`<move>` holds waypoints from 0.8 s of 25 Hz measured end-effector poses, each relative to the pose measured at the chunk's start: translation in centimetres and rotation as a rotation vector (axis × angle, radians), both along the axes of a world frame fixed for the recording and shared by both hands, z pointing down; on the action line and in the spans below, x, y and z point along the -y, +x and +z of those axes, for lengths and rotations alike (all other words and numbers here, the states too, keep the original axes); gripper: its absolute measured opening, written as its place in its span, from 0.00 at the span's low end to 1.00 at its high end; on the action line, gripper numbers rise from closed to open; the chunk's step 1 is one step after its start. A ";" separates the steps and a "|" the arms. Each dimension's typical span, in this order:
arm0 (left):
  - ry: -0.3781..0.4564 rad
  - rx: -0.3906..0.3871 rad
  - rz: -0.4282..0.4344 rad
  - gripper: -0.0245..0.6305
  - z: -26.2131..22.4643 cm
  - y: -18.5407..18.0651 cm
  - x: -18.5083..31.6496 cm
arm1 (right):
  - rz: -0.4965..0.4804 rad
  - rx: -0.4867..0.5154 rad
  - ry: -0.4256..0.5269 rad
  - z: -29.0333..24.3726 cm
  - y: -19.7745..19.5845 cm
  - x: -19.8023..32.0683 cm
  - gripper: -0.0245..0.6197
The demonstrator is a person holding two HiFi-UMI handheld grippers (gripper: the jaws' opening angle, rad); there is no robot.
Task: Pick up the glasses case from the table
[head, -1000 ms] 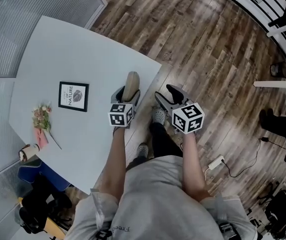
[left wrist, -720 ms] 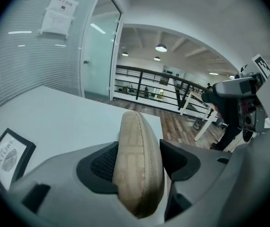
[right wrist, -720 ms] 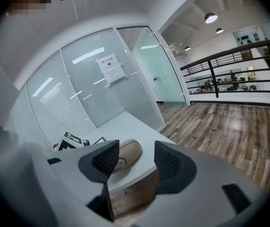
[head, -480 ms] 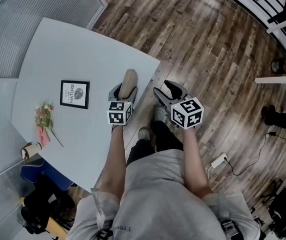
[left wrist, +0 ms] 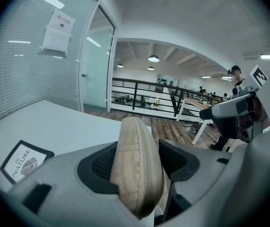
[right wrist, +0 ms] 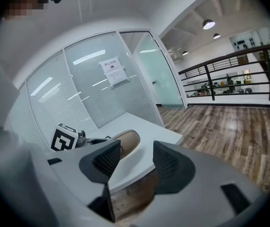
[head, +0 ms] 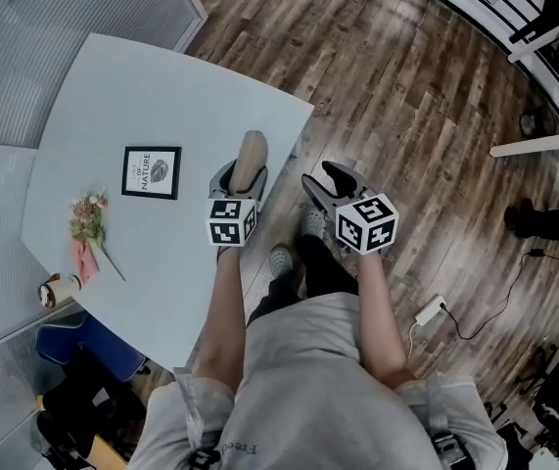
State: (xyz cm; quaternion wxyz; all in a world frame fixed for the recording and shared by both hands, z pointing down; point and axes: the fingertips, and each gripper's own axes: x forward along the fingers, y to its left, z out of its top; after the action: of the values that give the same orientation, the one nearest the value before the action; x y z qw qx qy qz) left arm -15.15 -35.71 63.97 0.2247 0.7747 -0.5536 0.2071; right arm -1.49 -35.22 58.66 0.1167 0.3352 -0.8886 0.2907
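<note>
Moved: left gripper [head: 243, 182] has lifted, its jaws just closing onto the glasses case [head: 251, 157].
Case: clamped between its pads, poking beyond the tips, above the table [head: 152, 86].
Right gripper [head: 330, 190]: jaws apart but just narrowing, nothing between them.
Technique: hold the squeeze, raise level.

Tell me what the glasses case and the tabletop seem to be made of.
The glasses case: beige, matte, probably faux leather or coated fabric; faint crackled grain and a seam along its edge. The table: smooth pale laminate or painted board, probably; even colour, soft sheen, no grain.
</note>
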 end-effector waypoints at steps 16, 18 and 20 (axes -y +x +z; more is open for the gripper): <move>0.119 -0.061 -0.003 0.44 -7.3 -0.8 -8.3 | 0.029 -0.005 0.104 -4.6 -1.4 -7.7 0.37; 0.117 -0.085 -0.017 0.44 -8.0 -1.2 -9.3 | 0.031 -0.008 0.119 -5.1 -1.7 -8.2 0.37; 0.118 -0.099 -0.020 0.44 -8.6 -1.6 -10.4 | 0.034 -0.006 0.129 -5.6 -2.1 -8.7 0.37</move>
State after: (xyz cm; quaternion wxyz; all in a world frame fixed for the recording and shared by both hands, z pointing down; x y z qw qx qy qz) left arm -16.77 -25.32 55.40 0.2075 0.7904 -0.5607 0.1332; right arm -3.61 -26.51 53.08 0.0924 0.3577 -0.8993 0.2338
